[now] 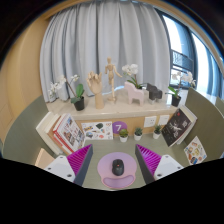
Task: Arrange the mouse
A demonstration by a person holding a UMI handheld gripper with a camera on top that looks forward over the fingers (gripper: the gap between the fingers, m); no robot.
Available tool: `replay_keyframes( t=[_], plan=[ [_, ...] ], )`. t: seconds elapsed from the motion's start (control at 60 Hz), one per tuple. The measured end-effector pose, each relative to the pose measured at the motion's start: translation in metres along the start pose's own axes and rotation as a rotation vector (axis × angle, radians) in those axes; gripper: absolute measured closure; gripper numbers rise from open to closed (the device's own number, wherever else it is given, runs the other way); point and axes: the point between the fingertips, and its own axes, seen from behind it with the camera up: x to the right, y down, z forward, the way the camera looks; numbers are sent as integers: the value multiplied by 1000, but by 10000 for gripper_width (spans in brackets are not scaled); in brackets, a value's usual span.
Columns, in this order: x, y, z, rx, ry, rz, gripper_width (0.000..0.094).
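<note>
Curtained window across the upper frame; a shelf [110, 105] below it carries orchids, a wooden mannequin [96, 80] and a pink figure [132, 93]. Bottom centre, a mouse [120, 164] sits on a lilac mat [117, 172]. The gripper [114, 165] has its fingers apart, mouse between them, gaps both sides. Judged step: approach complete, grasp pending. Next move calls for closing squarely on the mouse's flanks.
</note>
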Motion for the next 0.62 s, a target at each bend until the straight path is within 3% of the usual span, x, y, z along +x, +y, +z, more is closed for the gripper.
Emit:
replay_keyframes(
  t=[0.617],
  plan=[
    [-1,14,-39,-6,16,-44,79]
  ],
)
